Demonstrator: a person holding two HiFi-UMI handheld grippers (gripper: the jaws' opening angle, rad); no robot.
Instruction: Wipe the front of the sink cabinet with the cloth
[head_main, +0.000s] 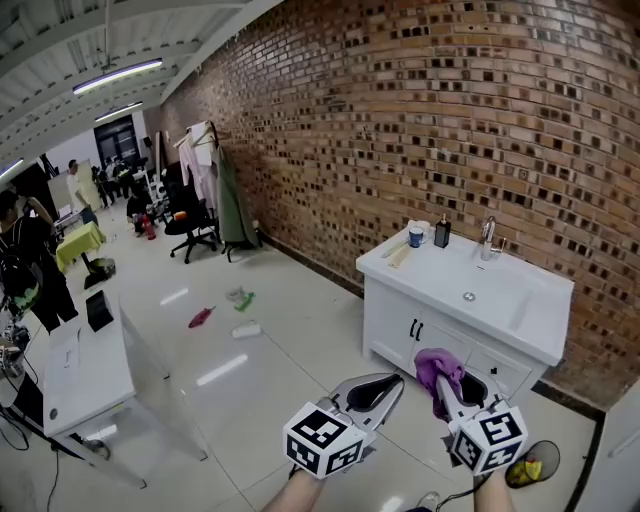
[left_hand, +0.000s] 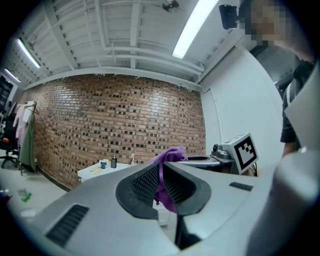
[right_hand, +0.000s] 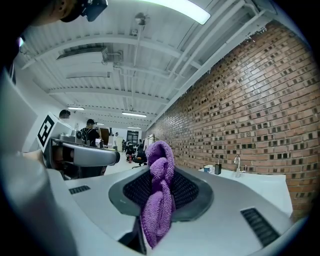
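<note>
Wiping not yet begun: right tongs (head_main: 445, 388) clamp the purple cloth (head_main: 437, 366), left tongs (head_main: 395, 383) are together and empty, and the next move probably means pressing it onto the sink cabinet (head_main: 420, 335) front at 12 o'clock.

Brick wall (head_main: 420, 110) along the right; black office chair (head_main: 190, 225) and hanging garments (head_main: 205, 160) near its far end; white table (head_main: 85, 375) at left; red item (head_main: 200, 317) and green item (head_main: 245, 300) lying apart on the pale floor (head_main: 300, 340); tube light (head_main: 117, 75) overhead.

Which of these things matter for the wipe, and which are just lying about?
For the job: purple cloth, right gripper holding it, sink cabinet.
Lying about: cup and dark bottle on the counter; red scrap, green scrap on the floor.
</note>
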